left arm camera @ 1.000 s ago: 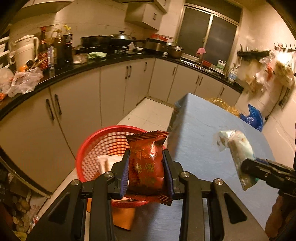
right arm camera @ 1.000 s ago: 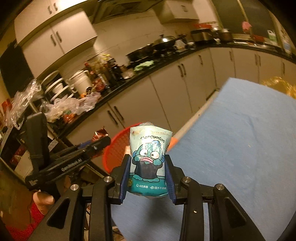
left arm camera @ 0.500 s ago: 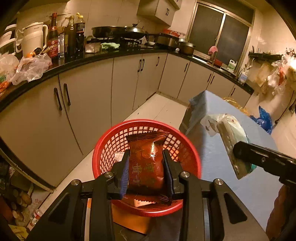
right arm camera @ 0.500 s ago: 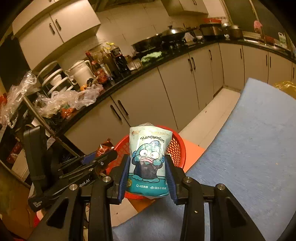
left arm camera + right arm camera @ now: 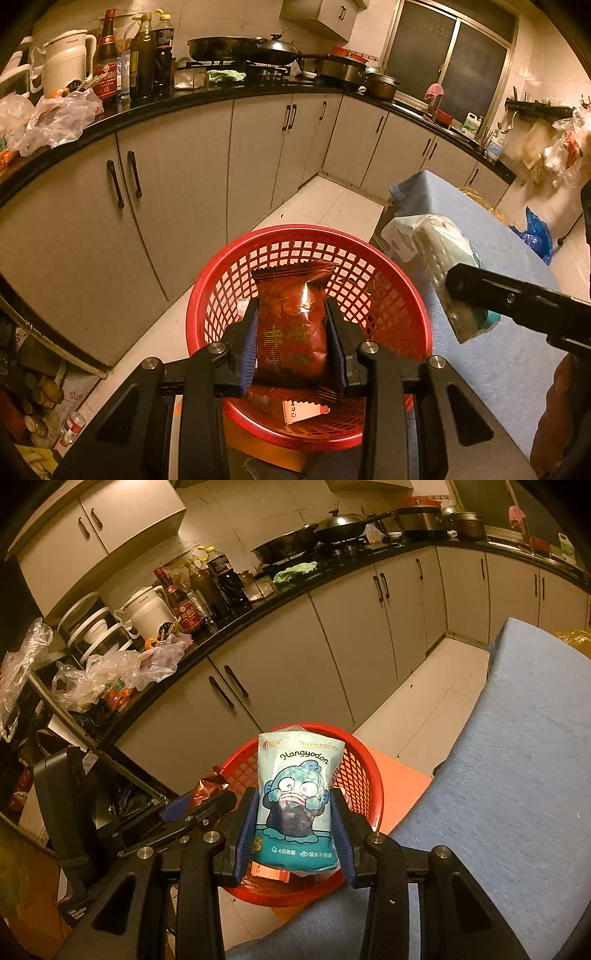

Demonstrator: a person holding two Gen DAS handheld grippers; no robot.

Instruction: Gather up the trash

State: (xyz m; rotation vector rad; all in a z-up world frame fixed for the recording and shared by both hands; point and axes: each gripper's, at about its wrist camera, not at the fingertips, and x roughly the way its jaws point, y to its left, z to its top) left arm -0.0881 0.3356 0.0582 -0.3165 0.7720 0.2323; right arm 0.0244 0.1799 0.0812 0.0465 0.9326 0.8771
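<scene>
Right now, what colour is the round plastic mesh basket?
Red plastic mesh basket; the left wrist view shows it best.

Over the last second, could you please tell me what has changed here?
Both grippers have carried their packets from beside the table to above the red basket: the left gripper with the red packet, the right gripper with the teal tissue pack. Both packets remain gripped; the basket has not moved.

The basket (image 5: 295, 254) is red with a grid of holes. Above it, one packet (image 5: 291, 328) is dark red with gold print; another packet (image 5: 297, 801) is pale turquoise with a blue cartoon fish. Beside the basket, the tablecloth (image 5: 517, 775) is plain blue.
</scene>
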